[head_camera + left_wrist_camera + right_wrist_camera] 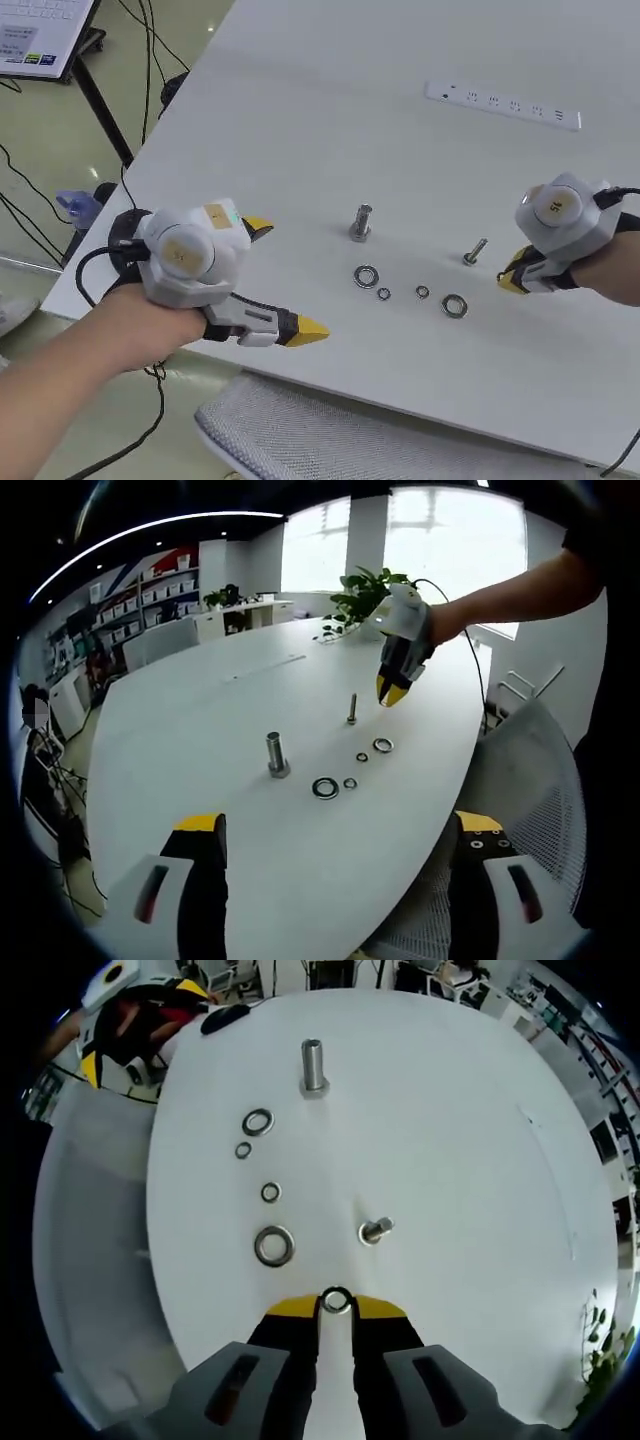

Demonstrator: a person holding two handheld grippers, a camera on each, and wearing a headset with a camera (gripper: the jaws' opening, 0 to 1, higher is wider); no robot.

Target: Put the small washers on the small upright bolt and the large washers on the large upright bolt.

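Four washers (366, 276) sit loose on the bench (300, 120) near big bolt (361, 223) and small bolt (474, 252). Right hand-held gripper (337, 1312) is pinching a fifth washer (337, 1301), and left hand-held gripper (285, 278) is spread wide, holding nothing.

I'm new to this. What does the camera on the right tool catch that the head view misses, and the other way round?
Right gripper view: a washer pinched between the right tool's yellow tips. Head view: a white power strip farther along the table and a laptop off to the side. Both: the large bolt, the small bolt and four loose washers lying near them.
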